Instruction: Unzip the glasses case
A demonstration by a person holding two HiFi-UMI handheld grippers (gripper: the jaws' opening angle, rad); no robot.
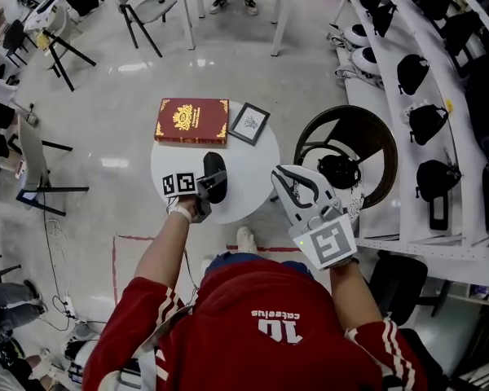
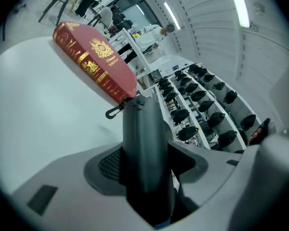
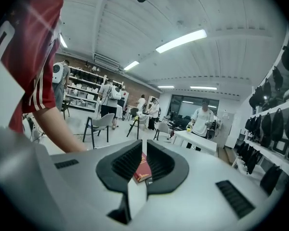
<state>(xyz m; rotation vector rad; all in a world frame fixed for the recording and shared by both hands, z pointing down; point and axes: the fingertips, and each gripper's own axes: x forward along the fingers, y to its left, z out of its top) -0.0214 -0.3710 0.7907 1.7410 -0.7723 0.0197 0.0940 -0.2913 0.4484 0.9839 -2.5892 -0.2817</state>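
The glasses case [image 1: 215,177] is a dark oval shell over the near part of the round white table [image 1: 257,173]. My left gripper [image 1: 204,187] is shut on it. In the left gripper view the case [image 2: 143,143] stands on edge between the two pads, with a small black clip [image 2: 114,112] at its far end; my left gripper [image 2: 147,155] pinches it from both sides. My right gripper [image 1: 297,187] hangs to the right of the table, off its edge, and holds nothing. In the right gripper view my right gripper [image 3: 141,153] shows only a thin slit between its pads.
A red book [image 1: 191,120] with gold print and a small picture frame [image 1: 249,124] lie at the far side of the table. A black round chair [image 1: 346,149] stands to the right, next to white shelves [image 1: 407,112] with black bags. Chairs and tables stand farther off.
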